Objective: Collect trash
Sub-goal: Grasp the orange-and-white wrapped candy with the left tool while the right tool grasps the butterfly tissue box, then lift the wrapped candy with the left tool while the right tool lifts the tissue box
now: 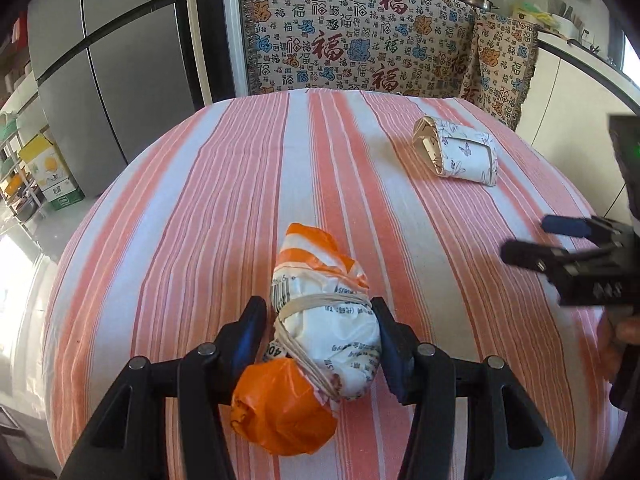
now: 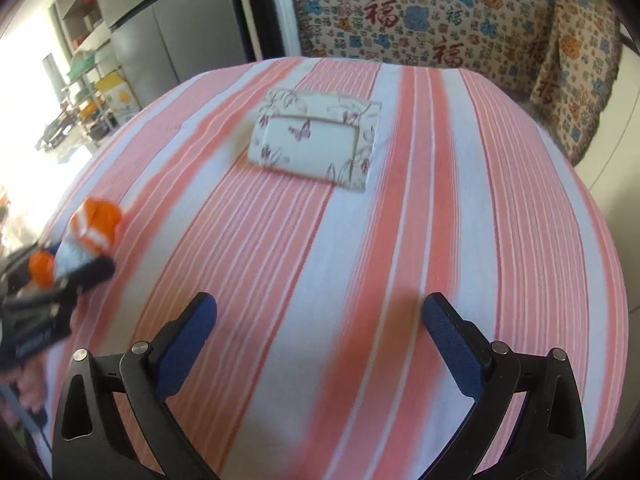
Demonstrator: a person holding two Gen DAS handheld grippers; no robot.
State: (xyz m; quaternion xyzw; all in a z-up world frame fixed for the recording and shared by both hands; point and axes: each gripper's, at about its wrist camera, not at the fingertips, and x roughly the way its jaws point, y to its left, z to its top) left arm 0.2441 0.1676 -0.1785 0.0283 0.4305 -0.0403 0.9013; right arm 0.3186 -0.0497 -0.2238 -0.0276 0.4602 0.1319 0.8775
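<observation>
Left wrist view puts the orange-and-white bundle (image 1: 320,320), a plastic bag bound with rubber bands, directly between the fingers of the left gripper (image 1: 320,332). Its long axis runs roughly along the fingers, away from the camera, with the orange knot nearest the lens. The right pad looks pressed against the wrap; on the left side a thin gap may remain, so I cannot tell whether the grip has actually closed on it. The bundle seems to rest on the striped tablecloth (image 1: 200,200).

Farther out and to the right lies a second piece, the butterfly-print packet (image 2: 316,140), flat on the cloth and well apart from the bundle. It sits ahead of the right gripper (image 2: 320,344), slightly left of its centreline, with its long side lying across the fingers. That gripper is spread wide and holds nothing, and it is the nearer one to the packet.

No bin or bag for the trash appears in either view, and the right wrist view is motion-blurred.
</observation>
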